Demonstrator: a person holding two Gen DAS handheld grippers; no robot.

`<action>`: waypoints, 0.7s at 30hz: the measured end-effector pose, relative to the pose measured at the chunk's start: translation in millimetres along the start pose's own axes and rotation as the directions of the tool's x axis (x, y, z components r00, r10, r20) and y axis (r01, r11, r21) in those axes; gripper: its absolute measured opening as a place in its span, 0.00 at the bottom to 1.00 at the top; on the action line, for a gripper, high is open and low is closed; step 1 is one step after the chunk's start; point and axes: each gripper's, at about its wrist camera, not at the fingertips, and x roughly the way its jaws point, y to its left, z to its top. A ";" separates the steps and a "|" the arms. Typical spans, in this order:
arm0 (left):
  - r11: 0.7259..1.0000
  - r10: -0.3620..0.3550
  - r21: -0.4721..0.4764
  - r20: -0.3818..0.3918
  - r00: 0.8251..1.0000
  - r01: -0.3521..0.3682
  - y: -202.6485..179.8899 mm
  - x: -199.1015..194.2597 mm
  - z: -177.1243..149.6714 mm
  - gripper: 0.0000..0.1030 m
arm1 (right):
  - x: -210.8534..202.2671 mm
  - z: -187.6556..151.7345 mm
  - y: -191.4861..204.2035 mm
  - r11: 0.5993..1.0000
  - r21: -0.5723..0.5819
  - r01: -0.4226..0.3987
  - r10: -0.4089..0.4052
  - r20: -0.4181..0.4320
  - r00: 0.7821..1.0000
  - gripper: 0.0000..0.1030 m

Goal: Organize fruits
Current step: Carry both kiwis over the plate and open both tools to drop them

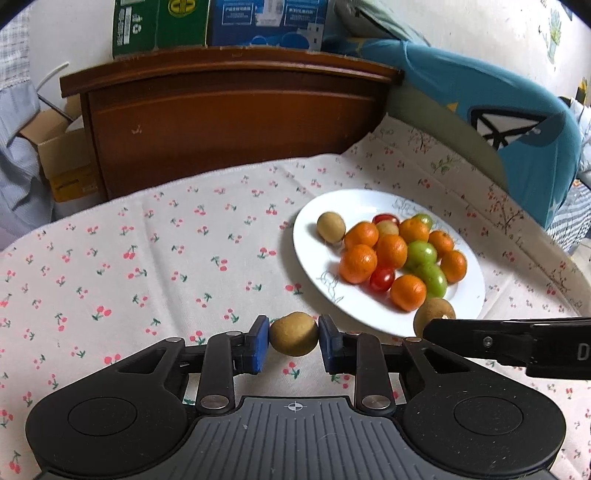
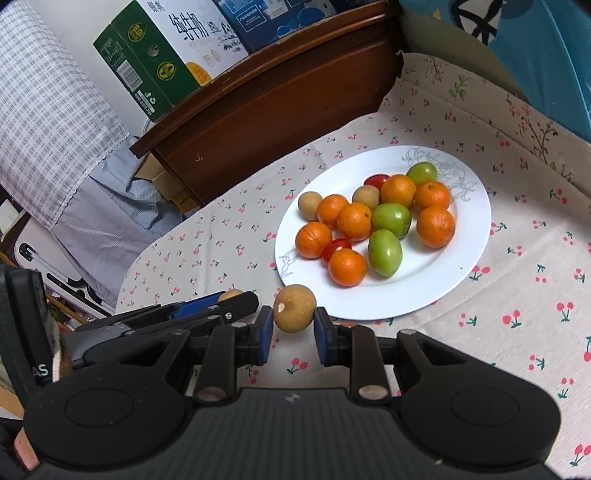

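White plate (image 2: 469, 236): rests on the cherry-print cloth (image 1: 155, 251); a grey line drawing runs along its rim.
Writing: on the headboard (image 1: 229, 122) beyond the plate stand a green carton (image 2: 147, 62) with a round yellow emblem, a recycling mark and large Chinese characters on its white face, and a blue box (image 1: 266, 22) whose print is too small to read.
Plate contents: orange mandarins (image 2: 354, 221), three green fruits (image 2: 385, 252), two red cherry tomatoes (image 2: 335, 246) and two tan longans (image 2: 309, 205), heaped touching each other.
Left gripper (image 1: 294, 339): blue pads closed on a tan, matt-skinned longan (image 1: 294, 334), just beside the plate's near rim, over the cloth.
Right gripper (image 2: 294, 332): closed on a second longan (image 2: 294, 307) with a pale stem scar, at the plate's near rim.
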 end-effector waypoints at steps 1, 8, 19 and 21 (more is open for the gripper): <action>1.000 -0.001 -0.001 0.005 1.000 0.001 -0.6 -2.6 1.4 0.25 | -1.8 1.3 0.4 1.000 0.002 -0.002 0.002 0.006 1.000 0.23; 1.000 -0.006 0.004 0.051 0.999 0.005 -7.1 -22.0 10.8 0.25 | -18.9 11.3 3.8 1.000 0.014 -0.023 0.022 0.058 0.998 0.23; 0.998 -0.050 0.043 0.149 0.988 0.044 -14.3 -59.1 36.2 0.25 | -61.0 38.3 -7.3 0.999 0.038 -0.018 0.010 0.181 0.983 0.23; 0.997 -0.064 0.046 0.156 0.986 0.057 -14.4 -62.8 41.4 0.25 | -69.6 45.1 -11.5 0.999 0.038 -0.009 0.001 0.203 0.979 0.23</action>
